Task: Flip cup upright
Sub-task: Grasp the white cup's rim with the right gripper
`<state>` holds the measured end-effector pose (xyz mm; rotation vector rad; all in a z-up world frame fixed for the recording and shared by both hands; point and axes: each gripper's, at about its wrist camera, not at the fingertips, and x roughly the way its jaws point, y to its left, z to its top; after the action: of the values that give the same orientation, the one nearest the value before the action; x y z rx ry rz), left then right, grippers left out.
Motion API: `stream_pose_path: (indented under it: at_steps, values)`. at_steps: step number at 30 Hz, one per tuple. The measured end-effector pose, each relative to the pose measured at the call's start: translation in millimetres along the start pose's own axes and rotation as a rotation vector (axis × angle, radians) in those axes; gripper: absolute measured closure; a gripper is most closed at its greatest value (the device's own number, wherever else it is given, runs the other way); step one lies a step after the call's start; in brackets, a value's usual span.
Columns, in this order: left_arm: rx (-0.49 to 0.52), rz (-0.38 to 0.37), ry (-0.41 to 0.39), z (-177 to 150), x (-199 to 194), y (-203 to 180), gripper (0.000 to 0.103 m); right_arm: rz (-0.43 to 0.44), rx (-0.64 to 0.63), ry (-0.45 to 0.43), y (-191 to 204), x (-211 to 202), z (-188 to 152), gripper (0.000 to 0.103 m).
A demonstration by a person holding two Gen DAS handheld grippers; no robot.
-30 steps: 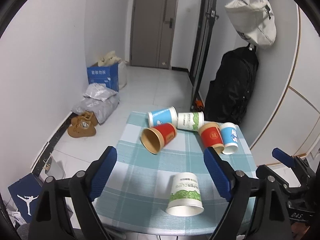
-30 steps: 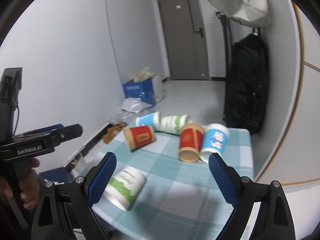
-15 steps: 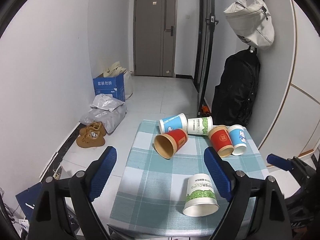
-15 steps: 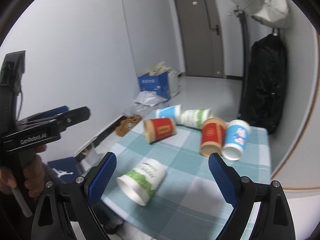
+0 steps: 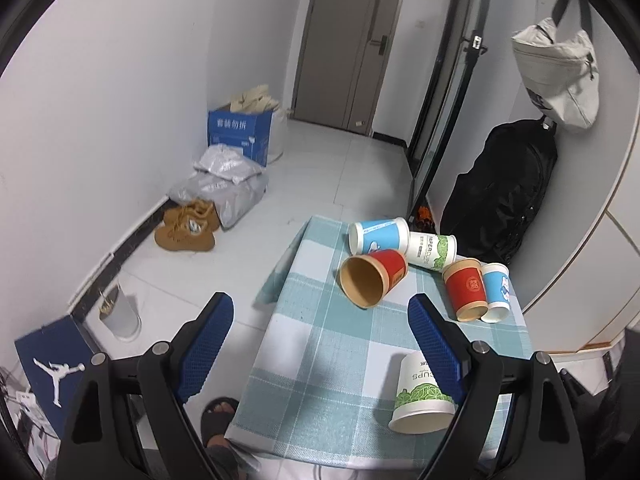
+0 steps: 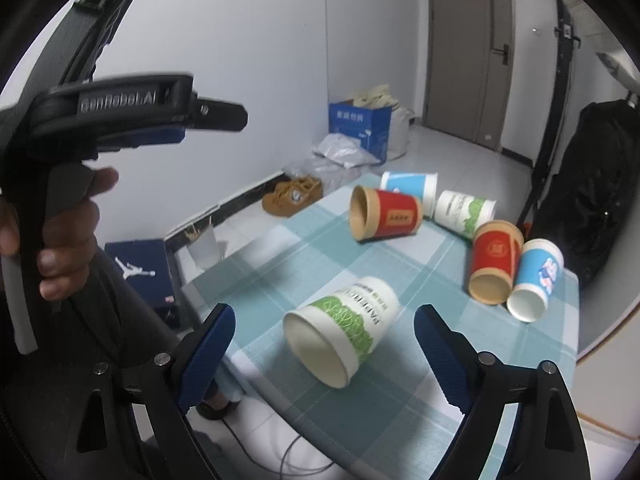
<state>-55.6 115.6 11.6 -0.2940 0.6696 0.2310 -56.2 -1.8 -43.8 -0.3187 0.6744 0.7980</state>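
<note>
Both grippers, left [image 5: 320, 334] and right [image 6: 324, 346], have jaws wide apart, holding nothing.

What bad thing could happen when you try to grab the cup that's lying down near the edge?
The near cup lies on its side, so it might roll away if a finger of the open right gripper nudges it. It sits close to the table edge, so a roll could possibly take it to the floor. It looks like thin paper, so a hard squeeze may crush it.
</note>
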Motion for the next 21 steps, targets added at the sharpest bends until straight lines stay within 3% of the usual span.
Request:
stream_pose_path:
  at_steps: [7, 19, 21]
  values:
    - [-0.031, -0.015, 0.043, 0, 10, 6, 0.017, -0.105, -0.136, 0.078, 12, 25, -7, 0.034]
    - [-0.032, -0.021, 0.077, 0, 18, 11, 0.017, -0.219, -0.328, 0.089, 32, 47, -13, 0.080]
    - [-0.037, -0.026, 0.085, 1, 20, 12, 0.017, -0.232, -0.348, 0.093, 34, 51, -15, 0.082]
